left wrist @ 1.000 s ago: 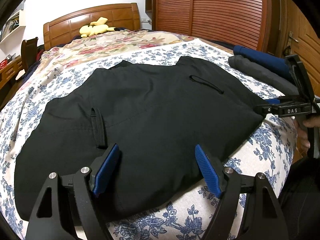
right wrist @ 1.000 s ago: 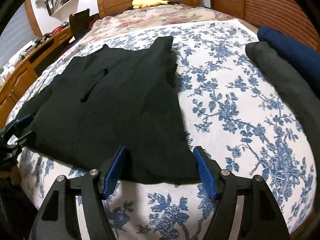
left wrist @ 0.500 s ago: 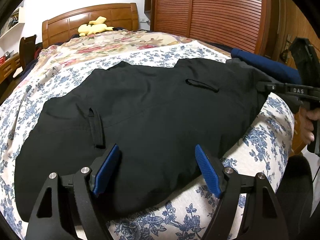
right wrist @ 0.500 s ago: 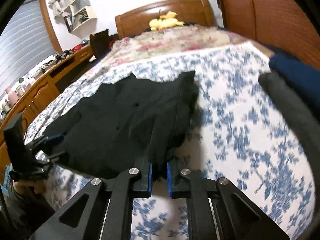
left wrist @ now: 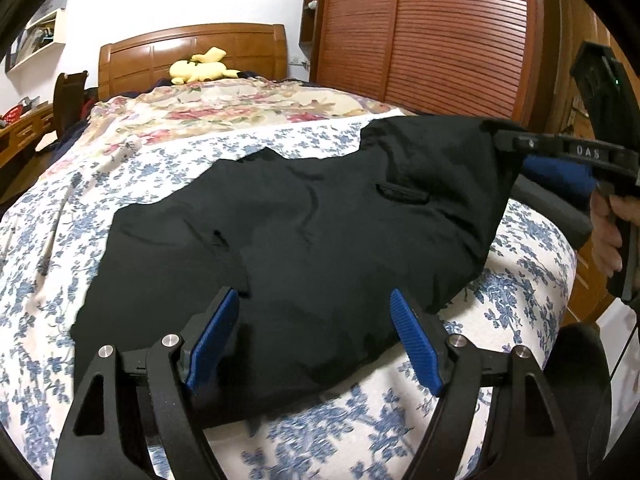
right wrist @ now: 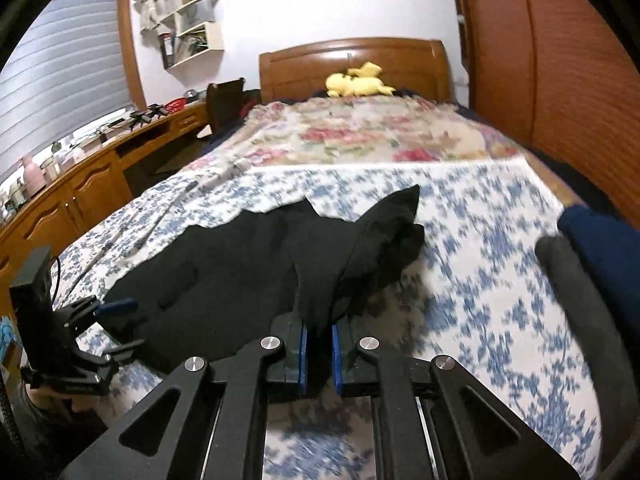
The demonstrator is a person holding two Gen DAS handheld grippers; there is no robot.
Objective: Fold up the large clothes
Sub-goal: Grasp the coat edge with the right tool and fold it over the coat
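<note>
Spread across the bed, the black garment lies on the blue-flowered sheet, most of it flat, with one corner lifted off the mattress. Only the right wrist view shows how that corner is taken: the right gripper has its blue-padded fingers clamped together on a bunched fold of the cloth, which rises in a ridge away from the camera. From the left wrist view the same gripper appears at the far right edge, held in a hand, with the fabric pulled up taut to its tip.

The left gripper hangs over the near hem with its fingers wide apart, one to each side of the cloth, gripping nothing. The right wrist view shows it small at the lower left, beside the garment's other edge.

A grey folded piece and a navy one lie at the right side of the bed. A yellow plush toy rests against the wooden headboard. Only the right view takes in the wooden desk and the wall shelf.
</note>
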